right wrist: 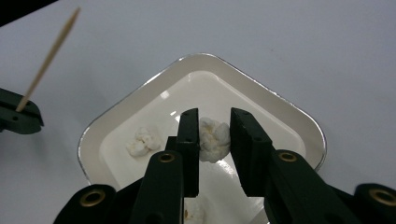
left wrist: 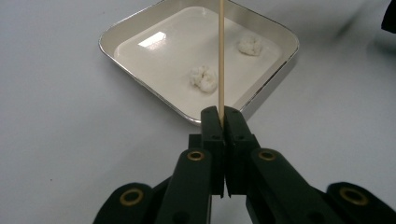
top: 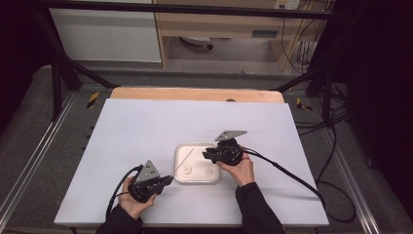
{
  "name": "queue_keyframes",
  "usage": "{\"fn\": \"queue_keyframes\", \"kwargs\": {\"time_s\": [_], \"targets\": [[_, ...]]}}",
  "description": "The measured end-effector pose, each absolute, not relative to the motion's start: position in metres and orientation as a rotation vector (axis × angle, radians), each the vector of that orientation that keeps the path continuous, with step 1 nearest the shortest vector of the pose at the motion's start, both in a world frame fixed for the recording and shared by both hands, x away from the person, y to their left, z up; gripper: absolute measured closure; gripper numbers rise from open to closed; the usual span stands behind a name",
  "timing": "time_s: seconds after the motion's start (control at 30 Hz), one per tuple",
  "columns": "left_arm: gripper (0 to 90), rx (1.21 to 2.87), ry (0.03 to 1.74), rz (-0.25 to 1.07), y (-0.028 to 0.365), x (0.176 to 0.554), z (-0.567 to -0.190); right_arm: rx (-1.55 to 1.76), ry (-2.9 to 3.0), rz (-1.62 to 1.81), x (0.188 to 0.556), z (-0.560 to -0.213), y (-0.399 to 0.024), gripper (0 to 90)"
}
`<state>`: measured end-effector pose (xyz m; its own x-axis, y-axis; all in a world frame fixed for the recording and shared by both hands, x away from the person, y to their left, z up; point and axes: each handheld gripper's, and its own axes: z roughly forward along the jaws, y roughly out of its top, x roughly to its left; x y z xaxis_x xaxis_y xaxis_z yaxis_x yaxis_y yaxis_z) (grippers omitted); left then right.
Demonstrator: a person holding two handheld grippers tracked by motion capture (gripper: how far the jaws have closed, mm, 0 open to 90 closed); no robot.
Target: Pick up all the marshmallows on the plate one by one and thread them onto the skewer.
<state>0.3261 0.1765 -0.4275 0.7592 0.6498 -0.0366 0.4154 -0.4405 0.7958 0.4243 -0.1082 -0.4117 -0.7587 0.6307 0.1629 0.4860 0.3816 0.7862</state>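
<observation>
A square white tray [top: 181, 151] with a silvery rim sits in the middle of the table. My left gripper [left wrist: 223, 114] is shut on a thin wooden skewer [left wrist: 221, 56], which points out over the tray above two puffy white popcorn pieces [left wrist: 204, 78] [left wrist: 250, 45]. In the high view this gripper [top: 170, 179] is at the tray's near-left corner. My right gripper [right wrist: 215, 116] hangs over the tray with a third popcorn piece [right wrist: 214, 137] pressed between its pads. Another piece [right wrist: 144, 140] lies on the tray floor to the left of the jaws, and one [right wrist: 194, 214] below them.
The white tabletop [top: 146, 126] spreads wide around the tray, with a wooden strip [top: 195, 93] along its far edge. Black cables [top: 292, 178] trail from both grippers toward the table's near side and right. Dark frame bars stand beyond the table.
</observation>
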Motion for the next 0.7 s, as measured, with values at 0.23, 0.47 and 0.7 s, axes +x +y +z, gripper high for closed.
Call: {"fn": "queue_keyframes", "kwargs": {"time_s": [0.23, 0.47, 0.7], "targets": [[88.4, 2.094, 0.781, 0.349, 0.173, 0.324, -0.428, 1.022, 2.430, 1.466, 0.414, -0.395, -0.120, 74.2], [88.4, 2.092, 0.772, 0.351, 0.170, 0.323, -0.428, 1.020, 2.385, 1.592, 0.406, -0.379, -0.129, 74.2], [88.4, 2.082, 0.759, 0.350, 0.168, 0.321, -0.428, 1.028, 2.350, 1.727, 0.402, -0.369, -0.132, 74.2]]}}
